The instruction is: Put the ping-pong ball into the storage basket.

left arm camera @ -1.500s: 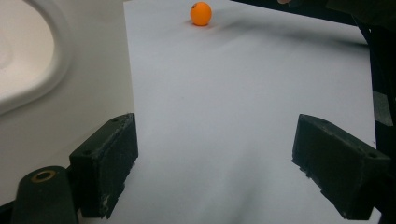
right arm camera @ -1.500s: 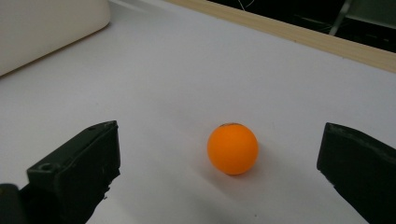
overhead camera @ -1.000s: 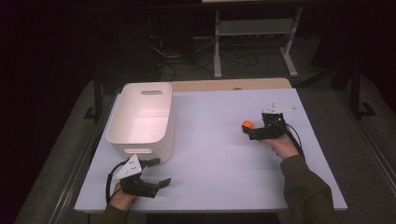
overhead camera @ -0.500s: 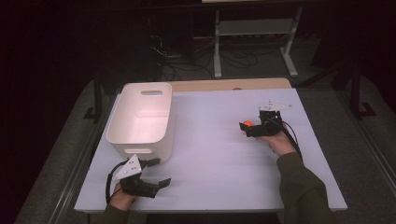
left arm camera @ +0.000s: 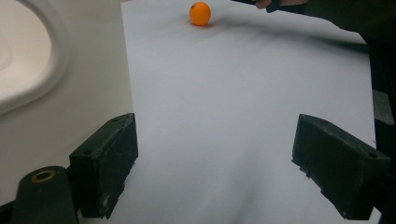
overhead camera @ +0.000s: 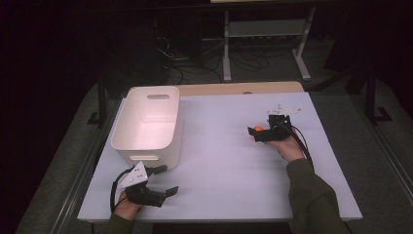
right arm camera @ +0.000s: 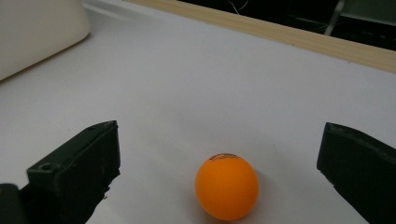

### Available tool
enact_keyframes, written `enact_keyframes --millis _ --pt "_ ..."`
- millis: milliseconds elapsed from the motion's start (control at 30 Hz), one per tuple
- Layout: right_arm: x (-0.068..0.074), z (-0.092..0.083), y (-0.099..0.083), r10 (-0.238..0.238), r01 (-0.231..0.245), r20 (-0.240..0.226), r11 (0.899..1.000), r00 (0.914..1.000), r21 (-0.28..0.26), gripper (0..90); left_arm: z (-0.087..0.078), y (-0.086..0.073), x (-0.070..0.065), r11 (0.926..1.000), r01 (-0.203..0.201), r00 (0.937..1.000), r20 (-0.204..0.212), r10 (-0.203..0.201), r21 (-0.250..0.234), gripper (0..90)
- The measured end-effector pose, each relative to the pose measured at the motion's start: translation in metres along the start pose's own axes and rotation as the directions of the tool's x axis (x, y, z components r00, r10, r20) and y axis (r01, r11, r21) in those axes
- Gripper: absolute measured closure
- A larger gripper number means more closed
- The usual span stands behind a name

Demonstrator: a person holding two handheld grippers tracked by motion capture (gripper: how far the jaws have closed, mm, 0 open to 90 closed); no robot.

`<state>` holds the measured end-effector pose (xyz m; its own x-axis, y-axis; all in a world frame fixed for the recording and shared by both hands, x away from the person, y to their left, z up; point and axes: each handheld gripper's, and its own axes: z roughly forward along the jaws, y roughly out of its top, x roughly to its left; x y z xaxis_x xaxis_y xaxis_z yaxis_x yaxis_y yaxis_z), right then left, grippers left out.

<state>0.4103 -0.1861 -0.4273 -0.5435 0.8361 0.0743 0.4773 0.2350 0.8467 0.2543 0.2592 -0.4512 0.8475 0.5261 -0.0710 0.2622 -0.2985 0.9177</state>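
Note:
An orange ball (overhead camera: 258, 128) (right arm camera: 227, 186) (left arm camera: 200, 13) rests on the white table top (overhead camera: 219, 161), right of the middle. My right gripper (overhead camera: 255, 132) (right arm camera: 219, 140) is open and low over the table, one jaw on each side of the ball without touching it. The right hand holding it comes in from the right. A white plastic bin (overhead camera: 146, 122) (left arm camera: 28, 56) (right arm camera: 37, 28) with nothing visible inside it stands at the left. My left gripper (overhead camera: 168, 179) (left arm camera: 217, 140) is open at the near left, in front of the bin, holding nothing.
A wooden strip (overhead camera: 238, 88) runs along the table's far edge. Small white scraps (overhead camera: 285, 108) lie at the far right behind the right gripper. Bare table top stretches between the bin and the ball. Dark floor, cables and a metal stand lie beyond.
My right gripper has slid left until its open jaws flank the ball. The ball, the bin and the left gripper have stayed put.

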Motion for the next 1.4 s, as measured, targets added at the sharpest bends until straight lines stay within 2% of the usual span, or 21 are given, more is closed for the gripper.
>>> enact_keyframes --millis 800,1400 --pt "-0.005 0.018 -0.010 0.002 -0.003 0.009 0.998 1.0000 0.060 0.0 0.000 0.000 0.000 1.0000 -0.003 1.0000 -0.001 0.003 0.000 14.1" --pt "-0.003 0.029 -0.016 -0.002 0.001 0.008 0.994 1.0000 0.110 0.0 0.000 0.000 0.000 1.0000 -0.004 1.0000 0.000 0.004 -0.002 14.1"
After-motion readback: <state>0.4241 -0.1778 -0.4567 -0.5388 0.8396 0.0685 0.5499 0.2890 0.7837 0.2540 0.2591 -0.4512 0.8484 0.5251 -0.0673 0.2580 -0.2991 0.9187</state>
